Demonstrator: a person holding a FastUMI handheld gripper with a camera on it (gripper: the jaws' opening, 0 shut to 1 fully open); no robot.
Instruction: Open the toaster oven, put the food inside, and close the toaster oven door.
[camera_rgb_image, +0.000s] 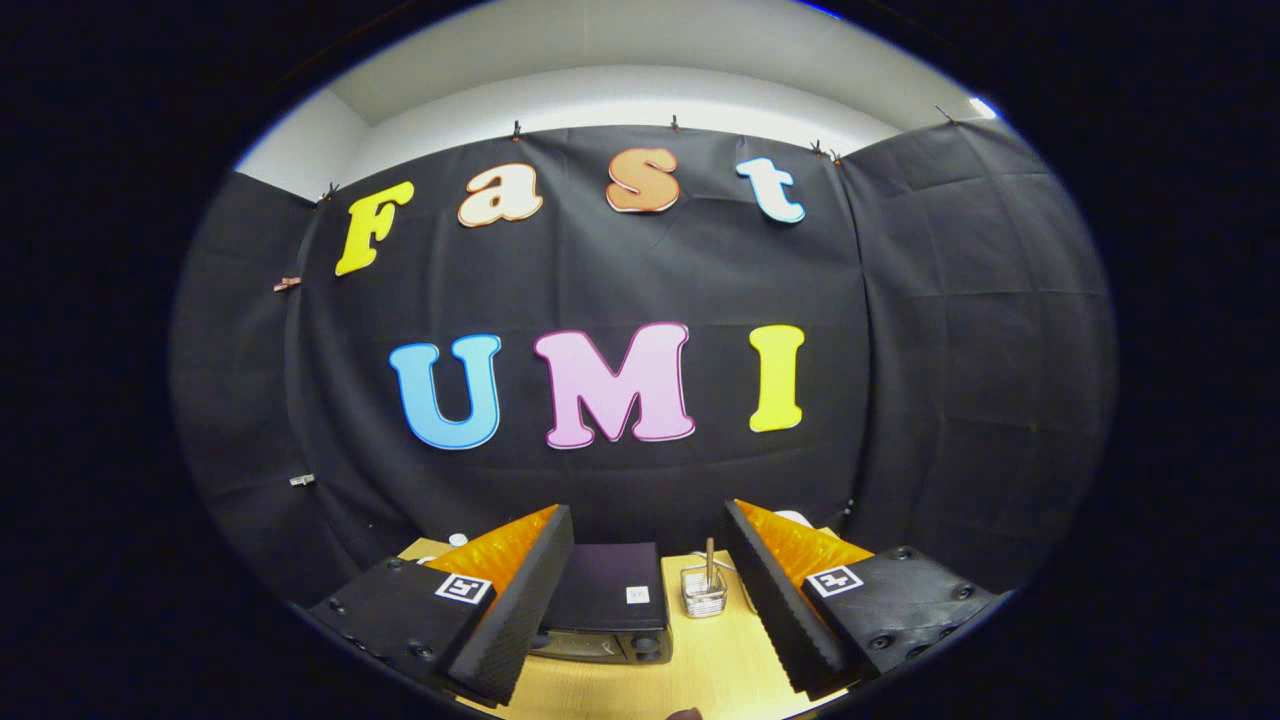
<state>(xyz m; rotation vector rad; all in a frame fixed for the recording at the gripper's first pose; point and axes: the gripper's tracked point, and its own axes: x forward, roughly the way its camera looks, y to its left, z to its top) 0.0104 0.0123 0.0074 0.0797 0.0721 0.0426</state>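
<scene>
We see the gripper spread wide, holding nothing. Toaster oven (top and control edge visible) sits between its fingers, front toward us; wire rack beside it.

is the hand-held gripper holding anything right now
No, the hand-held gripper is open, its fingers wide apart with the toaster oven and a small wire rack on the table beyond them.

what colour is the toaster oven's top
Black, best seen in the gripper view: the toaster oven sits on the table beyond the open fingers.
</scene>
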